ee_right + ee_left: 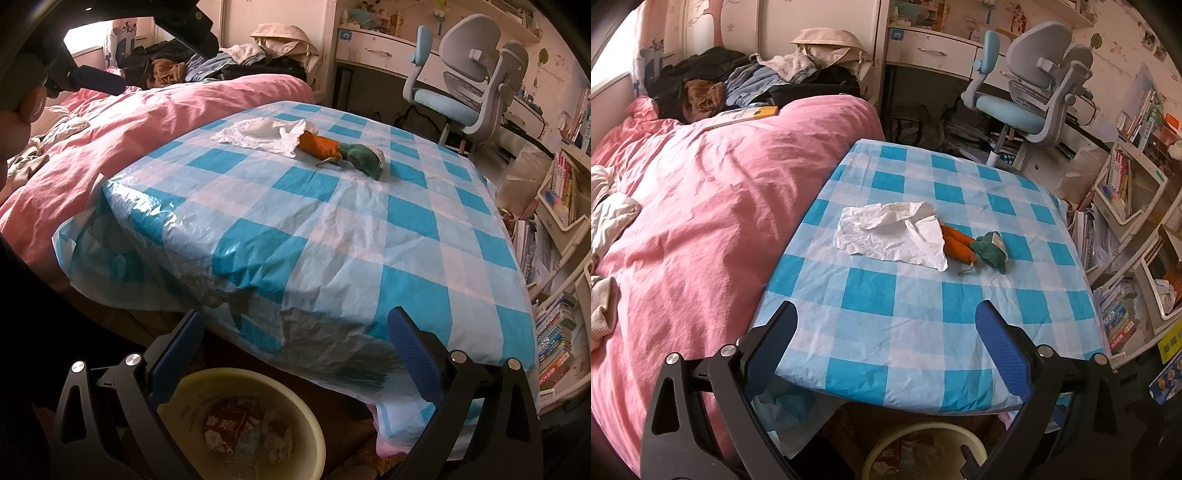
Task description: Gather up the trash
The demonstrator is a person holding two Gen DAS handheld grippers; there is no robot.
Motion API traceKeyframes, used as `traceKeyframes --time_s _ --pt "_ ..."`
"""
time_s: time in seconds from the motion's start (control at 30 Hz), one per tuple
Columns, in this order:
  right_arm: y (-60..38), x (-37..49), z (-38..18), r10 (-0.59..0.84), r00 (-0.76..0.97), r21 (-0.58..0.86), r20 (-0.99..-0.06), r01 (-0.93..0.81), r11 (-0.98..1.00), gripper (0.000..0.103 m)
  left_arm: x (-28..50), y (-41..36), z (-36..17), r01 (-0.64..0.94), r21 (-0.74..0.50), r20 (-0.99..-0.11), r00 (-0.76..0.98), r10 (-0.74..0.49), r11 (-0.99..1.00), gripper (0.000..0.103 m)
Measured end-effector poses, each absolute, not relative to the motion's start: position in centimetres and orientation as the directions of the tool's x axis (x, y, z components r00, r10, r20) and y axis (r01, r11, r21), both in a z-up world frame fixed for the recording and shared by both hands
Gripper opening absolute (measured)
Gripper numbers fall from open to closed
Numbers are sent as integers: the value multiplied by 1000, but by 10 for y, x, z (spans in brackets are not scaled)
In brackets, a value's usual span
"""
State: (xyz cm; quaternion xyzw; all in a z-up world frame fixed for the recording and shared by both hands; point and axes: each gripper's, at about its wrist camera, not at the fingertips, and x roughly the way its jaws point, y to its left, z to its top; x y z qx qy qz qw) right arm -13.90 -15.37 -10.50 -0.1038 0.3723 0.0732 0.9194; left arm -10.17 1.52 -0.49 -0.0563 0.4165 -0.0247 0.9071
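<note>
Both tongs empty rn. Left tongs [886, 325] are spread wide over the near edge of the worktop [916, 332], nothing between the pads. Right tongs [295, 332] same deal, wide open, hovering lower, btw the worktop edge and the yellow bin [295, 410] on the floor.

Progress, imo: bin already has stuff in it, a red printed wrapper [229, 424] plus some crumpled scraps, so part of the job looks done. What's left on the checked cloth is the crumpled white tissue [892, 232], lying flat toward the far side, well away from both tongs. Its right edge overlaps a plush carrot toy [975, 247], so prob need to lift the tissue w/o dragging the toy along. Toy likely isn't trash, but that's my guess.

Hard to see: bin is mostly cut off in the left view, can't read the wrapper print, and whatever's under the tissue is hidden.
</note>
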Motion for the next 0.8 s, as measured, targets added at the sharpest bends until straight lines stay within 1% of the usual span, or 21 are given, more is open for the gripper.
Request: traceKeyframes --time_s 0.8 --pt "-153 -139 -106 61 707 -135 -705 -218 966 95 -100 18 -6 -24 -127 -753 654 -80 992 95"
